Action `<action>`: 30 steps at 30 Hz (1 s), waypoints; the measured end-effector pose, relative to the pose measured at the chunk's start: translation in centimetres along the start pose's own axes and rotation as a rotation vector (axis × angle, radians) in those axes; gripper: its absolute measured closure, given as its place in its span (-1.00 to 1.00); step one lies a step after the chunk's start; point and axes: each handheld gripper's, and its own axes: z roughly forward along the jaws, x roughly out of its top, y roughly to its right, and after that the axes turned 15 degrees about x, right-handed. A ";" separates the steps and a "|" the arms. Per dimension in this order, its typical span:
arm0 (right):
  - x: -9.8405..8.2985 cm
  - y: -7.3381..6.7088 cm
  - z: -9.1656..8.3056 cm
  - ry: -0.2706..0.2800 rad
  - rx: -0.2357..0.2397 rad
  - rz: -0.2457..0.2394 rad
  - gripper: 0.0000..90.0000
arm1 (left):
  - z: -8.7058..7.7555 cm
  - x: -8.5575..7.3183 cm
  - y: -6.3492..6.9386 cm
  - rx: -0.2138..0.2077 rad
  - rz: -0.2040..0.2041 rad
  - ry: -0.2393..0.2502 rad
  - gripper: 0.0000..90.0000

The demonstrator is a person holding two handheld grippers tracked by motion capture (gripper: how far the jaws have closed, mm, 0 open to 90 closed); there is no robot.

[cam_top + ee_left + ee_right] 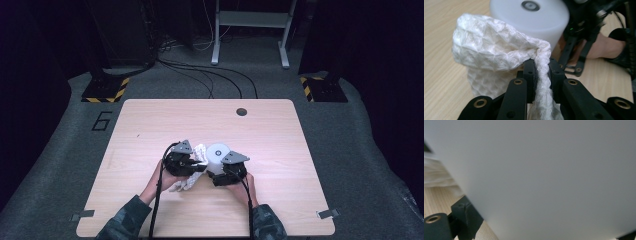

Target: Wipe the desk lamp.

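White waffle-weave cloth, soft and honeycomb-textured, bunched into a rounded pouch beside the white matte cylindrical container, on the pale wood-grain table near its middle. One twisted strand of the cloth pinched between the pressed-together black jaws of the left gripper, then trailing down out of the left gripper view. Lower folds of the cloth hidden behind the jaws and linkage bars with brass-coloured rivets. Container smooth, with a flat top bearing a small dark ring mark; its base and far side cut off or hidden by the cloth. In the high view, cloth just left of the container, partly covered by the left gripper. Right gripper against the container's near side, one jaw on either flank; contact of the pads blurred, grip not determinable. Container wall in the right gripper view a featureless grey-white surface, too close for focus. Camouflage-patterned sleeves cut off at the bottom edge.
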 end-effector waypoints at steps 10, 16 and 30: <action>0.0 0.0 0.0 0.001 -0.001 -0.002 -0.86 | 0.4 1.2 2.0 -0.067 0.037 0.037 0.79; 0.0 0.0 0.0 0.001 -0.001 -0.001 -0.86 | 2.3 0.1 2.8 -0.069 0.045 -0.020 0.79; 0.0 0.0 0.1 0.002 -0.003 -0.003 -0.86 | -0.8 2.7 1.9 -0.050 0.044 0.088 0.79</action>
